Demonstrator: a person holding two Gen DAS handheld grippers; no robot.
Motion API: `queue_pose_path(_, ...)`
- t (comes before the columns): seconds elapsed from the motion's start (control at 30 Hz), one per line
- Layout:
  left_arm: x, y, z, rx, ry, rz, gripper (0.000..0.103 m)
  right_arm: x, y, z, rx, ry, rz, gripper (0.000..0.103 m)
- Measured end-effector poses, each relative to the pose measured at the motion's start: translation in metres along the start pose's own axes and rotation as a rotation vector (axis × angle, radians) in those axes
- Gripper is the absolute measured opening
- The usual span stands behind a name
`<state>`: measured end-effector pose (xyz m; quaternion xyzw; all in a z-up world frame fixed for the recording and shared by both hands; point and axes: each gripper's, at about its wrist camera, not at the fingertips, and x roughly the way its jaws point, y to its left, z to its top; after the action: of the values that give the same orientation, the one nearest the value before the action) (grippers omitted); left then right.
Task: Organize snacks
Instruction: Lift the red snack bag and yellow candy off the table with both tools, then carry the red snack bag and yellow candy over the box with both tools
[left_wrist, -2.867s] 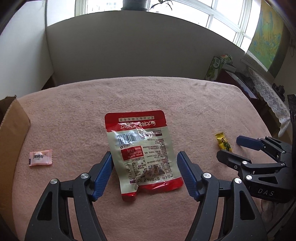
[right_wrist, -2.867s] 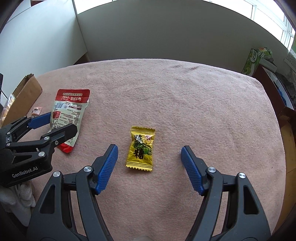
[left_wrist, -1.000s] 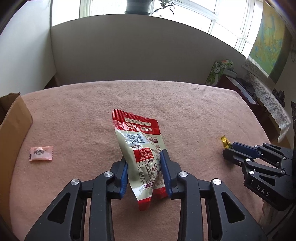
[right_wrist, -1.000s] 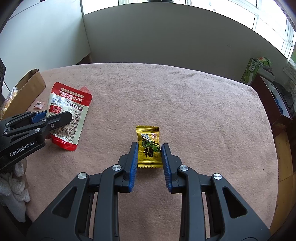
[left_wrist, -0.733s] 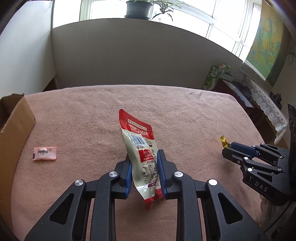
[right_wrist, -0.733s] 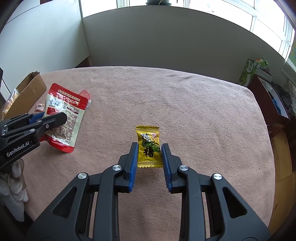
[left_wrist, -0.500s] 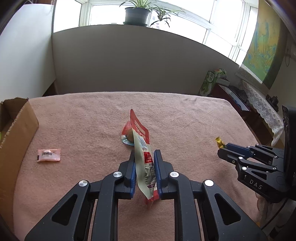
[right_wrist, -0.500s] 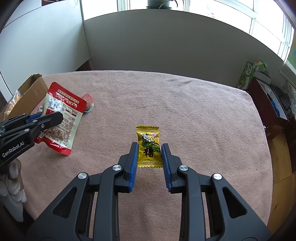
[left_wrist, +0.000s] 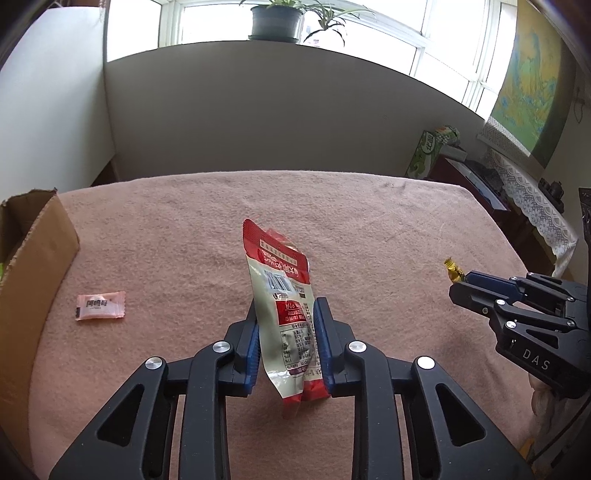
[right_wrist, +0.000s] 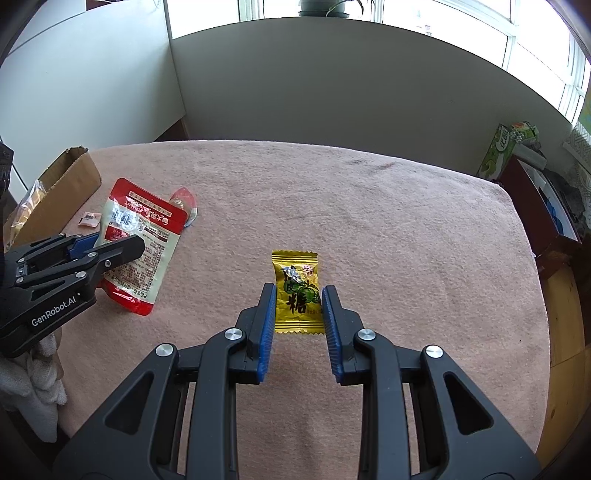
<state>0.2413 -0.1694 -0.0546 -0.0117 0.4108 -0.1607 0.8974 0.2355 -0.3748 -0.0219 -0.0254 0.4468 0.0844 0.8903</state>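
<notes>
My left gripper (left_wrist: 286, 332) is shut on a red and cream snack pouch (left_wrist: 284, 291) and holds it upright above the pink tablecloth (left_wrist: 184, 221). The pouch also shows in the right wrist view (right_wrist: 138, 243), with a small red-wrapped snack (right_wrist: 184, 206) on the cloth behind it. My right gripper (right_wrist: 298, 310) is shut on a yellow candy packet (right_wrist: 297, 291), lifted off the cloth. Its tip shows in the left wrist view (left_wrist: 452, 267). A small pink sachet (left_wrist: 99, 304) lies on the cloth at the left.
An open cardboard box (left_wrist: 29, 251) stands at the table's left edge; it also shows in the right wrist view (right_wrist: 62, 177). A dark side cabinet (right_wrist: 535, 206) with a green carton (right_wrist: 504, 147) stands off the right edge. A grey wall closes the far side.
Both grippers closed on their snacks and lifted them off the cloth. The pouch has turned upright in my left gripper, uncovering a small red snack behind it.
</notes>
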Motion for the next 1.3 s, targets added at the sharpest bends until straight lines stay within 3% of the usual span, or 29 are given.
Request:
queue_pose_path(0.13,0.003,0.005,-0.002,-0.014,0.018,0.007,0.029,0.001,0.003,0.0,-0.005,0.001,0.003,0.026)
queue_pose_path(0.57,-0.019,0.013,-0.001,-0.034,-0.036,-0.032,0.016,-0.007,-0.001,0.0,0.002,-0.02,0.004,0.026)
queue_pose_path(0.8,-0.027,0.015,-0.003,-0.028,-0.056,-0.025,0.015,-0.009,0.003,0.001,-0.002,-0.028,0.007,0.026)
queue_pose_path(1.3,-0.085,0.045,0.004,-0.058,-0.199,-0.007,0.014,-0.024,0.047,0.019,-0.053,-0.078,0.045,0.026)
